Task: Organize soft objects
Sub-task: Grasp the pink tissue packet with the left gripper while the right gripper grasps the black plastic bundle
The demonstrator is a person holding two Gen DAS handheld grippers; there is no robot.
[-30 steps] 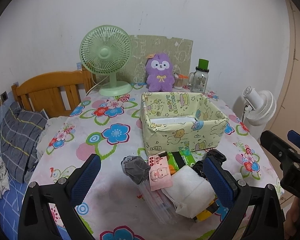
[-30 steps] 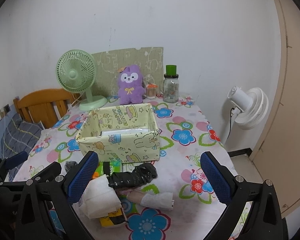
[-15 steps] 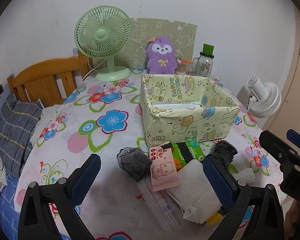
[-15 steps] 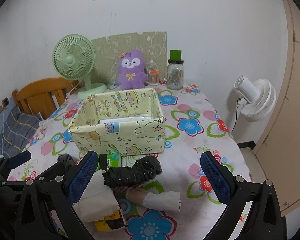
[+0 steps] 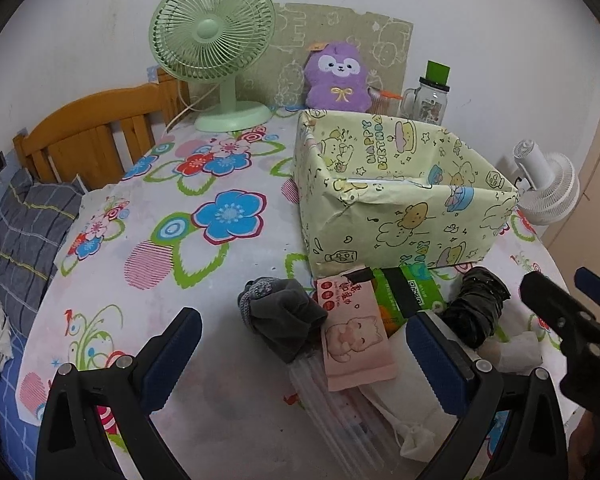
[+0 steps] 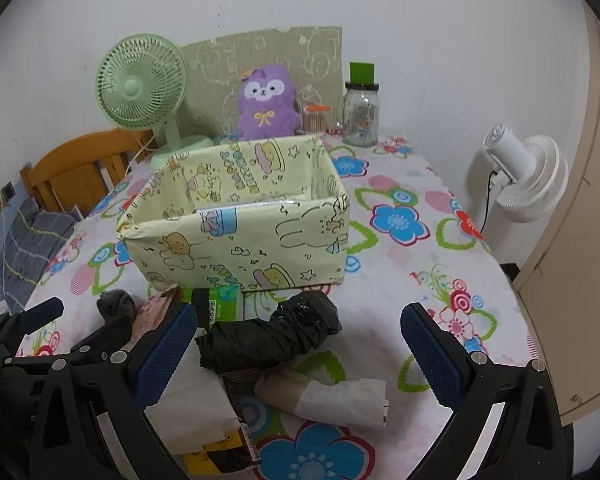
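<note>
Both grippers have come lower and closer to the table (image 5: pixel 228 280) than a second ago, so the box (image 5: pixel 396 216) and the heap in front of it fill more of each view. Neither holds anything. On the left gripper (image 5: pixel 304 364) the jaws stand wide, hovering over the near end of the heap, above a grey sock (image 5: pixel 284 316) and a pink tissue pack (image 5: pixel 352 340). Beside the pack lies a green packet (image 5: pixel 412 292), partly under the box's front edge, and near it a white cloth (image 6: pixel 196 400). Jaws on the right gripper (image 6: pixel 300 348) are wide too, spanning a black bag roll (image 6: pixel 276 336) that lies just in front of the box, and a paper-wrapped roll (image 6: pixel 324 396) closer to the camera. All these soft things rest on the flowered tablecloth, outside the box, which is open-topped; something flat and pale shows inside it, though I cannot tell what. At the back by the wall stand a green fan (image 6: pixel 144 92), a purple plush (image 6: pixel 268 104) and a jar (image 6: pixel 360 116). A white fan (image 6: pixel 528 184) stands off the table to the right.
</note>
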